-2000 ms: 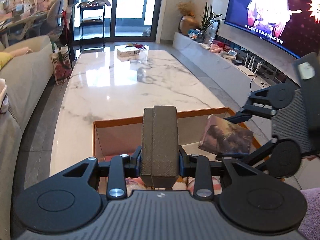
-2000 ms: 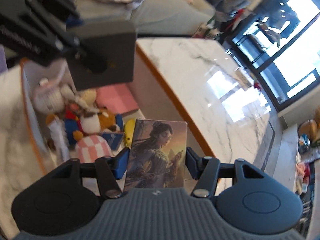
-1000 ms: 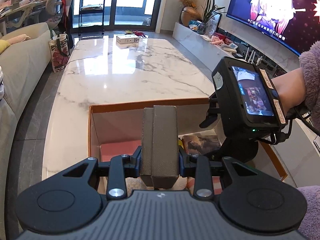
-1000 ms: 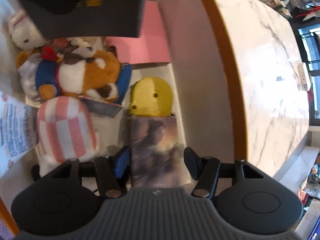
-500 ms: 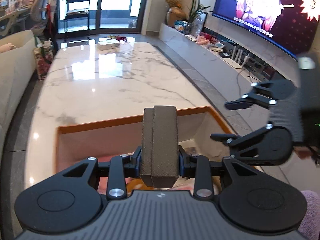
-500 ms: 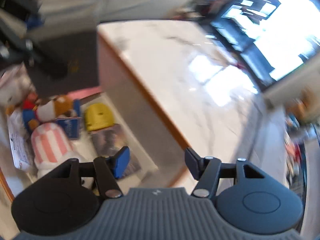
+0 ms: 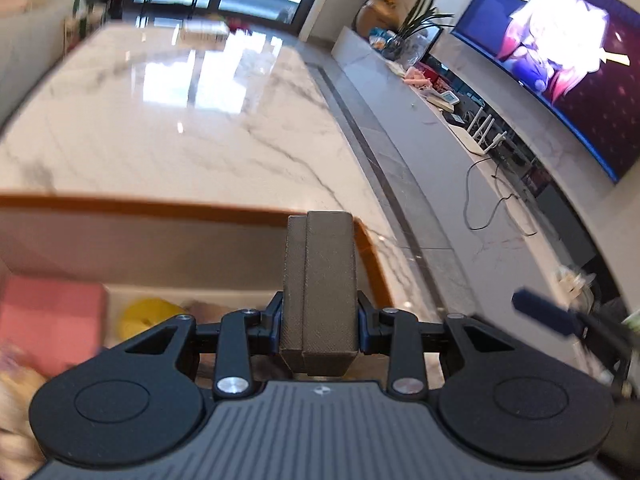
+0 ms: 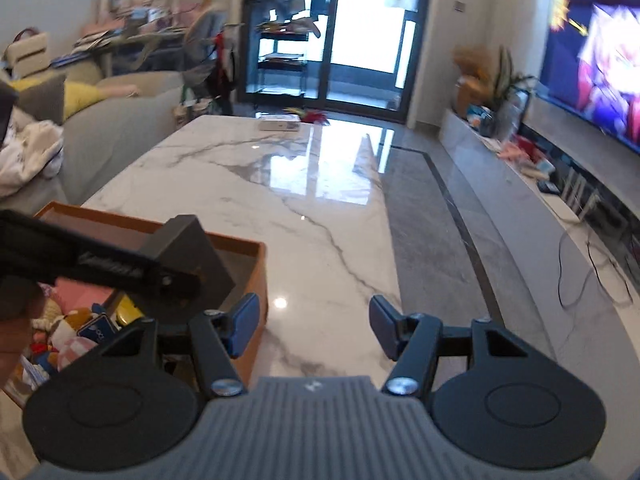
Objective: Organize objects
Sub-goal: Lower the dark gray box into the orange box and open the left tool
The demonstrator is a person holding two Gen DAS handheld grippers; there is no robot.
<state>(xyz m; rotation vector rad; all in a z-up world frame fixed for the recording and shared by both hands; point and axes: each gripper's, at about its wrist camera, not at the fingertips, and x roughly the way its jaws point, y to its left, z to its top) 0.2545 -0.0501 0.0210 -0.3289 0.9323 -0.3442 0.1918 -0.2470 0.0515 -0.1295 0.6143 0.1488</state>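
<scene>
The left gripper is clamped on a dark grey box, holding it upright just above the near right corner of an orange-rimmed storage box that sits on the white marble table. Seen from the right wrist camera, the same grey box hangs tilted over the storage box's right wall, not touching anything inside.

Down in the storage box lie a pink block at the far left, a yellow rounded toy beside it, and a heap of plush animals with a pink-and-white checked item among them (the left view is too blurred to tell them apart).

The right gripper stands to the right of the storage box, over bare marble, its jaws spread wide with nothing between them.

At the far end of the table rests a small white carton. A large television glows along the right wall, and a grey sofa runs along the left.
</scene>
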